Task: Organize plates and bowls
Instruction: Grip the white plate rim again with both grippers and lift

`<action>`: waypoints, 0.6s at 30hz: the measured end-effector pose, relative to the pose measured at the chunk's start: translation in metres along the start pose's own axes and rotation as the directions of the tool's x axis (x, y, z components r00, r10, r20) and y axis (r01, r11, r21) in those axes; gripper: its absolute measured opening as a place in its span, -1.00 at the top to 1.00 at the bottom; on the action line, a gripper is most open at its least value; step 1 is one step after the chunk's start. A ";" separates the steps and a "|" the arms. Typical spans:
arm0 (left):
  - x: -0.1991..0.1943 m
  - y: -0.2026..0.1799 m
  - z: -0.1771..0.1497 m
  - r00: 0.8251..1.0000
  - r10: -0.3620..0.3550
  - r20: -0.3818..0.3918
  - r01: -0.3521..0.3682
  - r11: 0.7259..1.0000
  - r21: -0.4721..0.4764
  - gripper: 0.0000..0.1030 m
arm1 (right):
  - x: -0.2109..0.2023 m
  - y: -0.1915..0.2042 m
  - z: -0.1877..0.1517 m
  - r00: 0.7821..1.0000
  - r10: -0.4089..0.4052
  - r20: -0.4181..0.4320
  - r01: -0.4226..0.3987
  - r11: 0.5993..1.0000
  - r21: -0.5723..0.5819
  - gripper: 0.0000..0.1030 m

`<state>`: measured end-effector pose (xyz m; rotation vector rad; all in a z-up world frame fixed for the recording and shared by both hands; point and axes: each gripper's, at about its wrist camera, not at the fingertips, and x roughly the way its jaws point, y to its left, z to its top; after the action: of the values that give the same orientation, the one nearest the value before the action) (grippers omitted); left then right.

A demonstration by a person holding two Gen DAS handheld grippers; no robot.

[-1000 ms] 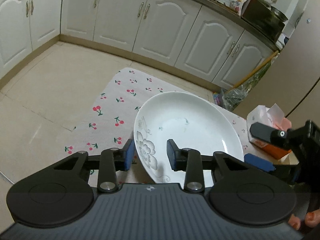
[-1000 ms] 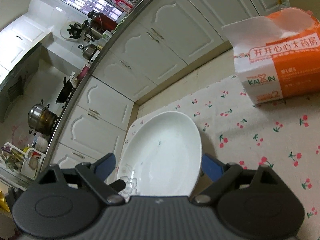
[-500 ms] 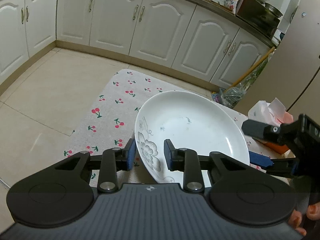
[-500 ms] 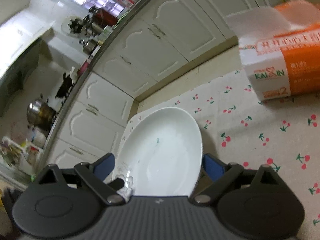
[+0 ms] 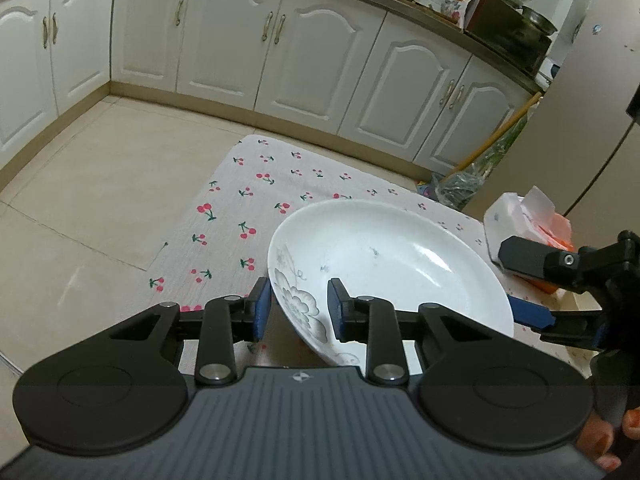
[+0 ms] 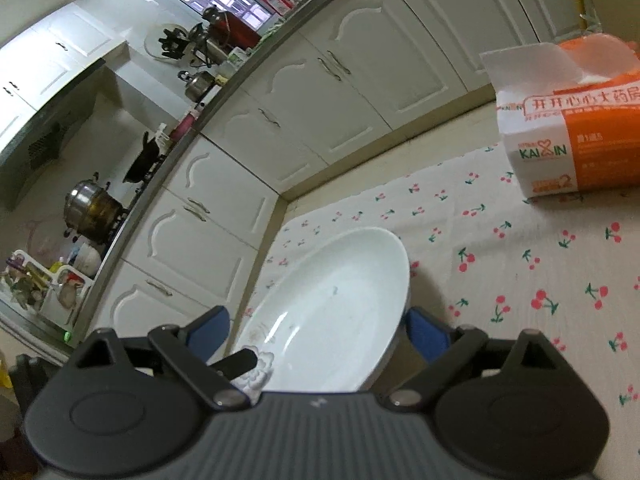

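A white plate (image 5: pixel 392 264) with a grey flower pattern lies tilted on the cherry-print cloth (image 5: pixel 248 200). My left gripper (image 5: pixel 298 310) is shut on its near-left rim, one blue pad outside and one inside on the flower. From the right wrist view the plate (image 6: pixel 332 320) sits between the wide-apart pads of my right gripper (image 6: pixel 316 334), which is open. One left finger (image 6: pixel 240 360) shows there on the rim. In the left wrist view the right gripper's fingers (image 5: pixel 532 316) straddle the plate's right rim, one above and one below.
An orange and white tissue pack (image 6: pixel 572 136) stands on the cloth (image 6: pixel 520 260) beyond the plate, to the right. White cabinets (image 5: pixel 224 40) line the floor behind. The table edge (image 5: pixel 192 216) drops off left of the plate. A person's fingertips (image 5: pixel 600 440) show at lower right.
The left jaws have narrowed onto the plate's rim and then held still. The right gripper has drifted slightly along the plate, still wide apart.
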<state>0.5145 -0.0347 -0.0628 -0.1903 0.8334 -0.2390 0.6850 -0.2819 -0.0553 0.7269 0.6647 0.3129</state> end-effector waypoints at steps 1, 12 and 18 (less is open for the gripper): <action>-0.002 0.001 0.000 1.000 -0.006 0.002 0.006 1.000 -0.003 0.39 | -0.001 0.001 -0.001 1.000 0.006 0.001 -0.006 1.000 0.001 -0.85; -0.012 0.007 -0.002 1.000 -0.030 0.001 0.030 0.999 -0.032 0.39 | -0.016 0.011 -0.016 0.999 0.044 0.004 -0.044 0.999 -0.014 -0.84; -0.013 0.011 0.005 0.999 -0.038 0.014 0.038 0.998 -0.045 0.39 | -0.025 0.021 -0.025 0.999 0.054 0.005 -0.054 0.997 -0.047 -0.85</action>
<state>0.5112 -0.0200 -0.0532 -0.2498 0.8231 -0.2545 0.6489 -0.2658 -0.0432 0.7014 0.6307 0.3750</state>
